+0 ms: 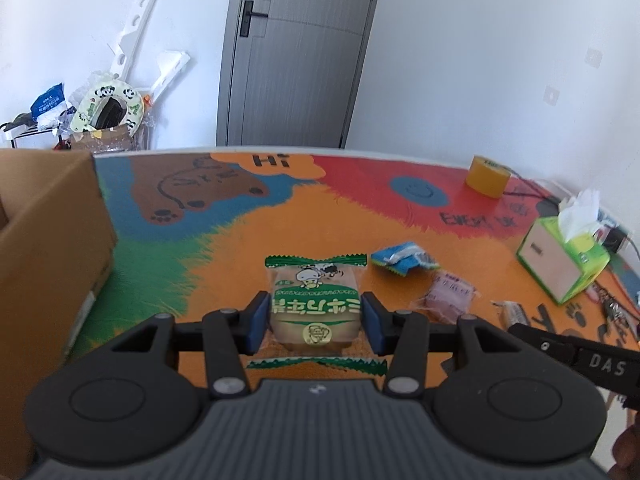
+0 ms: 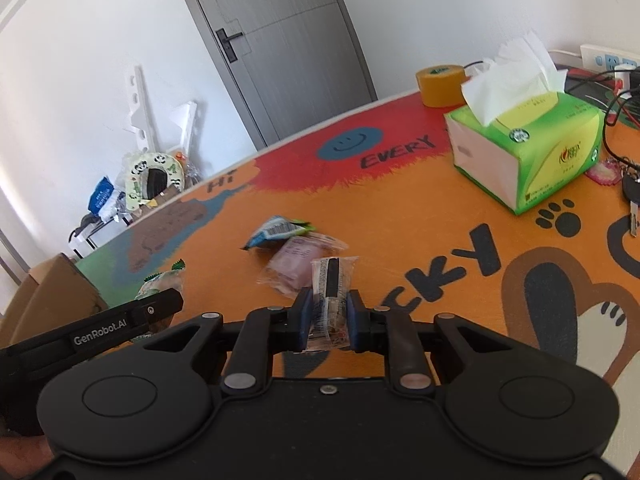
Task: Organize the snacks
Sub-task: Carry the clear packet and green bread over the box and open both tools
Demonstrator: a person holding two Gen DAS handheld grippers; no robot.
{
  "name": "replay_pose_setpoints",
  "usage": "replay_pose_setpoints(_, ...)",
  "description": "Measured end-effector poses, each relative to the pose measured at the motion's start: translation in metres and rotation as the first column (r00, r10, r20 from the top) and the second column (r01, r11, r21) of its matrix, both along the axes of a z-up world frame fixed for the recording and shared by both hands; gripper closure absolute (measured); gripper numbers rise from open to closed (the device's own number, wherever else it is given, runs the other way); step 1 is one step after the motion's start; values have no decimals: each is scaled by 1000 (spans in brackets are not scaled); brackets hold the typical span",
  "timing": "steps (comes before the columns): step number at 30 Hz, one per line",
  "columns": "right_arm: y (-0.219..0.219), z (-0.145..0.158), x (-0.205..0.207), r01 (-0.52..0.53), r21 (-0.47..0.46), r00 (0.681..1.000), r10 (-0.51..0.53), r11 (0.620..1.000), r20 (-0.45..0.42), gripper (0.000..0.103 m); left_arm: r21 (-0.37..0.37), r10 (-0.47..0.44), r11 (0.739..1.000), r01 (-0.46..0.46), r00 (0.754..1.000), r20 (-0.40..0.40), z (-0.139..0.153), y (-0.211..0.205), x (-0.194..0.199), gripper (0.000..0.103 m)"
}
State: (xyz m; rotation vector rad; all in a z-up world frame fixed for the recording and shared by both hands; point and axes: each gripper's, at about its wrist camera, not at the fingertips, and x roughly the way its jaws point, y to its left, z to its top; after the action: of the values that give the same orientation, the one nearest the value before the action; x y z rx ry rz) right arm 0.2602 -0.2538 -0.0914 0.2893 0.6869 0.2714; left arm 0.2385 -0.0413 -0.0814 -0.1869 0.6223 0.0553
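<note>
The left gripper [image 1: 316,320] is clamped on a green-wrapped cake [image 1: 315,300] just above the desk [image 1: 240,240], with the cardboard box [image 1: 48,240] at its nine o'clock. The right gripper [image 2: 329,320] pinches a clear snack packet [image 2: 331,296]; the pink packet [image 2: 294,264] and blue packet [image 2: 276,232] lie at its eleven o'clock.

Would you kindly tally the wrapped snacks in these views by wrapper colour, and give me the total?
Green and white wrapper: 1, the green snack in the left gripper.
Blue wrapper: 1, the blue snack.
Pink wrapper: 1, the pink snack.
Clear wrapper: 1, the clear snack in the right gripper.
Total: 4
</note>
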Motion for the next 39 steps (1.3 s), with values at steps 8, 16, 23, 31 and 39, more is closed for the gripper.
replay_pose_setpoints(8, 17, 17, -13, -33, 28, 998, 32, 999, 48, 84, -12, 23, 1000, -23, 998, 57, 26, 13, -25, 55)
replay_pose_setpoints(16, 37, 38, -27, -68, 49, 993, 63, 996, 104, 83, -25, 47, 999, -44, 991, 125, 53, 31, -48, 55)
replay_pose_setpoints(23, 57, 55, -38, -109, 47, 984, 101, 993, 148, 83, -22, 69, 998, -66, 983, 169, 71, 47, -64, 55)
replay_pose_setpoints(31, 84, 68, -47, -156, 50, 974, 145, 986, 176, 83, -24, 111, 994, -109, 973, 202, 86, 76, -84, 55)
replay_pose_setpoints(39, 118, 78, -52, -218, 42, 959, 205, 975, 198, 83, -29, 180, 984, -178, 960, 215, 95, 116, -104, 55)
